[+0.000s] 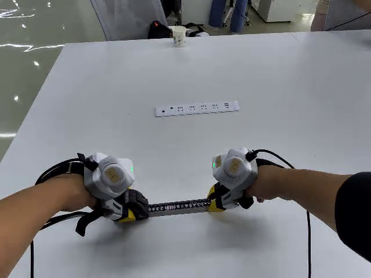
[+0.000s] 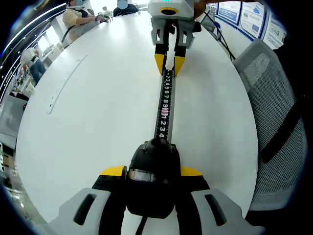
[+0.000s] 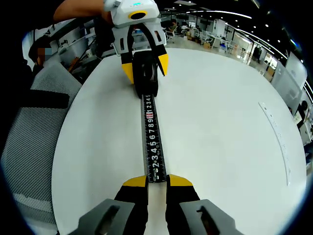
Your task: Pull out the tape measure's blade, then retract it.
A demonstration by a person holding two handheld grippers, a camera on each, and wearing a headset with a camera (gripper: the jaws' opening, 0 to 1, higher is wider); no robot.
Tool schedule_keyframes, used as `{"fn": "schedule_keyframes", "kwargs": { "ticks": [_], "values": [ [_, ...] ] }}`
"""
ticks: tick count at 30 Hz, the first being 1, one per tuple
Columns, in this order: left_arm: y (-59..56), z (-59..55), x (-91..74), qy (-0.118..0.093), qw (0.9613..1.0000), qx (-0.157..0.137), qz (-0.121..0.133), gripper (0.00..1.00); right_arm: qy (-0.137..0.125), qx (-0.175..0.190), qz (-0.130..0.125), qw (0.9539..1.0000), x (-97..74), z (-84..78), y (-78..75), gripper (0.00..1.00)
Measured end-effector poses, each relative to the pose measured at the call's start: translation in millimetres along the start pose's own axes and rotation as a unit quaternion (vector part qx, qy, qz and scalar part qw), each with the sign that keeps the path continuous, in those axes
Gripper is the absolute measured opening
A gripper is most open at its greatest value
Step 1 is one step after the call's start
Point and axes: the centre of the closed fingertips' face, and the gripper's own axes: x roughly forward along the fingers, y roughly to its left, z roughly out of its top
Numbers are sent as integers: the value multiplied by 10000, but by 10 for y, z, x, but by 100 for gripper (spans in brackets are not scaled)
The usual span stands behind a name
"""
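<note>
**Blade part-way out, retraction yet to come**

The white counter (image 1: 278, 87) carries everything, and a white power strip (image 1: 197, 108) lying across its middle serves as the marker. Beyond the power strip, near the far edge, stands a paper cup (image 1: 179, 36).

On the person's side of the power strip, well apart from it, both grippers face each other along a line roughly parallel to the strip. The left gripper (image 1: 133, 209) sits below the strip's left end and the right gripper (image 1: 213, 204) below its right half.

The left gripper's fingers are pinched on the tape measure's black case (image 2: 151, 161), one yellow-tipped finger on each side. The case rests low on the counter; whether it touches the top cannot be told.

The blade (image 3: 151, 142) runs straight out from the case to the right gripper, whose fingers are pressed together on the blade's free end. The printed numbers read face up along it.

Smallest of all is the hook at the blade's tip, hidden between those fingers.

As a judgement, the pull-out is under way or near done, with a short run of blade showing between the grippers. What is left is any further draw, then letting the blade run back into the case.
</note>
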Motion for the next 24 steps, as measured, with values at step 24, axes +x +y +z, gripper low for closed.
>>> {"fn": "schedule_keyframes", "kwargs": {
  "ticks": [24],
  "values": [
    [7, 1, 2, -39, 10000, -26, 10, 34, 85, 70, -47, 9999, -73, -168, -32, 9]
  ]
}}
